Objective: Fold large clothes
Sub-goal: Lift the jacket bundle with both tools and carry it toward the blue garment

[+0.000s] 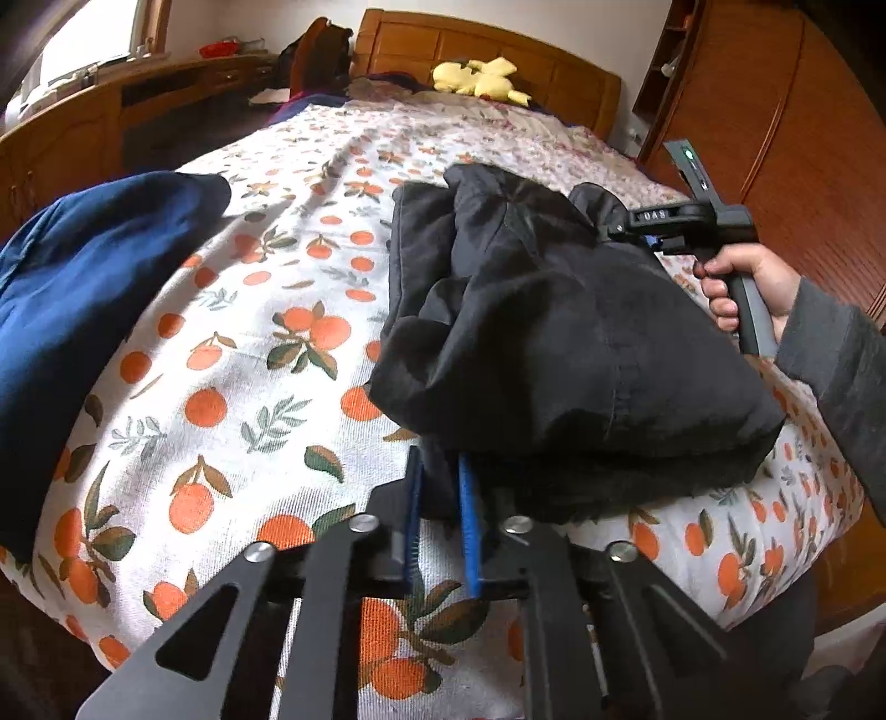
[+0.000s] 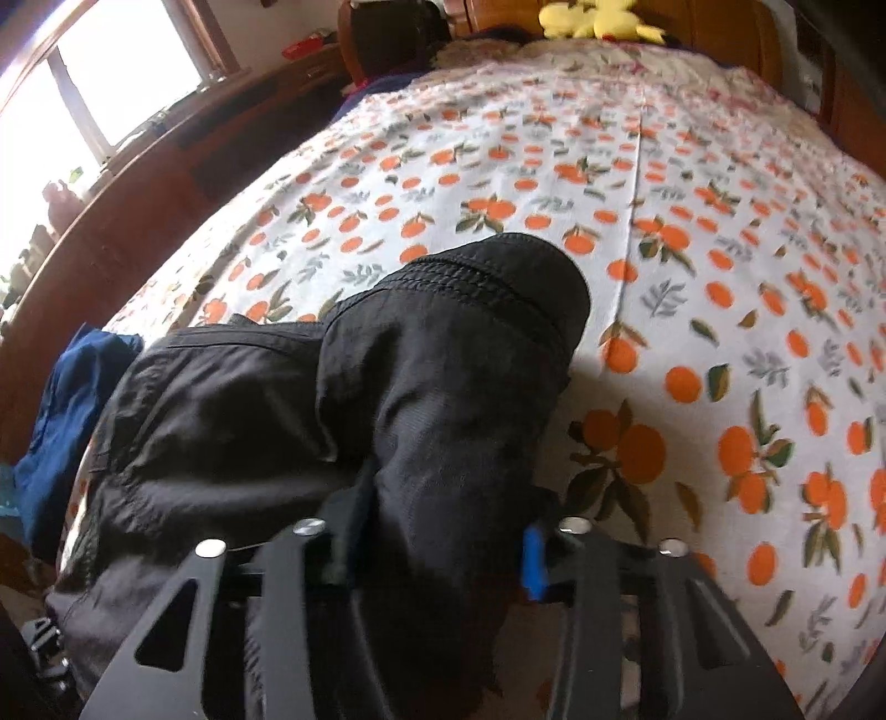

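A black garment (image 1: 554, 332) lies bunched on the bed near its foot end. In the right wrist view it (image 2: 332, 399) fills the lower left. My left gripper (image 1: 440, 471) is shut on the garment's near edge, the blue-padded fingers (image 1: 468, 498) pinching the cloth. My right gripper (image 2: 437, 554) is closed on a thick fold of the same garment, which drapes over and hides most of its fingers; one blue pad (image 2: 534, 562) shows. The right gripper also shows in the left wrist view (image 1: 609, 221), held by a hand at the garment's far right side.
The bed has an orange-print sheet (image 1: 249, 332). A blue garment (image 1: 83, 310) lies at the bed's left edge. A yellow plush toy (image 1: 479, 77) sits by the wooden headboard (image 1: 498, 50). A wooden wardrobe (image 1: 775, 138) stands on the right, a desk (image 1: 111, 122) on the left.
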`<state>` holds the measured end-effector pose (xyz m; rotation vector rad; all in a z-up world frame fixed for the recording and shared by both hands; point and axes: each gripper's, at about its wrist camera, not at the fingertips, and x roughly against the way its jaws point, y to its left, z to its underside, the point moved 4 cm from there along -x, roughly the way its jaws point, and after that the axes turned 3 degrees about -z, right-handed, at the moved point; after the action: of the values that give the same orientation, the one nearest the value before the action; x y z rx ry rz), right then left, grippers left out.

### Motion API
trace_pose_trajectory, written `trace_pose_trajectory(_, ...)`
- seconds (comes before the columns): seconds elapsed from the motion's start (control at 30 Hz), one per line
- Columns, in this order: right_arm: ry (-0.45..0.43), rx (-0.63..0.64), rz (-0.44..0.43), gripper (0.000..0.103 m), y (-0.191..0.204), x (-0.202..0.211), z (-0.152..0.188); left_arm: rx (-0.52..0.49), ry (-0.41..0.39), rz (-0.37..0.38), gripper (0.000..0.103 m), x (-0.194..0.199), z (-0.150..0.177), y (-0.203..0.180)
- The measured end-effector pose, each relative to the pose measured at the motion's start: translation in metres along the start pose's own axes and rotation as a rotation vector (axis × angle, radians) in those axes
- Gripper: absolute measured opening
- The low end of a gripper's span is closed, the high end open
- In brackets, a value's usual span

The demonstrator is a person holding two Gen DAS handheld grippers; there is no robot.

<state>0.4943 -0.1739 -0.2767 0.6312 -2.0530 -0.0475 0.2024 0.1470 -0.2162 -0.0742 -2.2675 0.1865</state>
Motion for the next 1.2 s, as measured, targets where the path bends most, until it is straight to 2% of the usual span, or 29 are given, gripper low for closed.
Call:
trace_pose_trajectory(0.13, -0.036, 0.003, -0.026, 0.027, -0.002, 0.030, 0.006, -0.004, -0.022, -0.017, 0.010, 0.006, -0.004, 0.001)
trace_pose_trajectory(0.3, -0.030, 0.026, -0.015, 0.026, -0.011, 0.062, 0.032, 0.018, -0.026, -0.009, 0.010, 0.005, -0.010, 0.012)
trace_pose_trajectory(0.4, -0.012, 0.012, -0.008, 0.027, -0.020, 0.065, 0.045, 0.011, -0.022, -0.014, 0.010, 0.002, -0.012, 0.013)
trace_pose_trajectory(0.53, -0.005, -0.035, -0.010, 0.035, -0.032, 0.057, 0.051, 0.015, -0.015, -0.014, 0.011, -0.002, -0.013, 0.015)
trace_pose_trajectory(0.67, 0.006, -0.051, 0.016, 0.044, -0.035, 0.042, 0.050, 0.037, 0.001, -0.021, 0.022, -0.006, -0.008, 0.019)
trace_pose_trajectory(0.77, 0.007, -0.070, 0.019, 0.053, -0.036, 0.036, 0.051, 0.057, 0.006, -0.010, 0.024, -0.009, -0.005, 0.023)
trace_pose_trajectory(0.93, 0.026, -0.164, -0.043, 0.060, -0.045, 0.025, 0.055, 0.058, 0.005, 0.004, 0.026, -0.011, -0.005, 0.024)
trace_pose_trajectory(1.0, 0.039, -0.189, -0.071, 0.059, -0.045, 0.022, 0.057, 0.052, 0.005, 0.011, 0.026, -0.012, -0.006, 0.023)
trace_pose_trajectory(1.03, 0.045, -0.187, -0.079, 0.054, -0.043, 0.021, 0.057, 0.036, 0.004, 0.014, 0.025, -0.013, -0.007, 0.021)
trace_pose_trajectory(1.07, 0.048, -0.165, -0.077, 0.052, -0.038, 0.022, 0.056, 0.023, 0.002, 0.014, 0.018, -0.013, -0.007, 0.020)
trace_pose_trajectory(1.13, 0.045, -0.139, -0.048, 0.040, -0.032, 0.026, 0.053, -0.007, -0.015, 0.026, 0.010, -0.008, -0.009, 0.016)
trace_pose_trajectory(1.2, 0.019, -0.128, -0.039, 0.031, -0.029, 0.036, 0.048, -0.014, -0.033, 0.050, 0.008, -0.002, -0.013, 0.015)
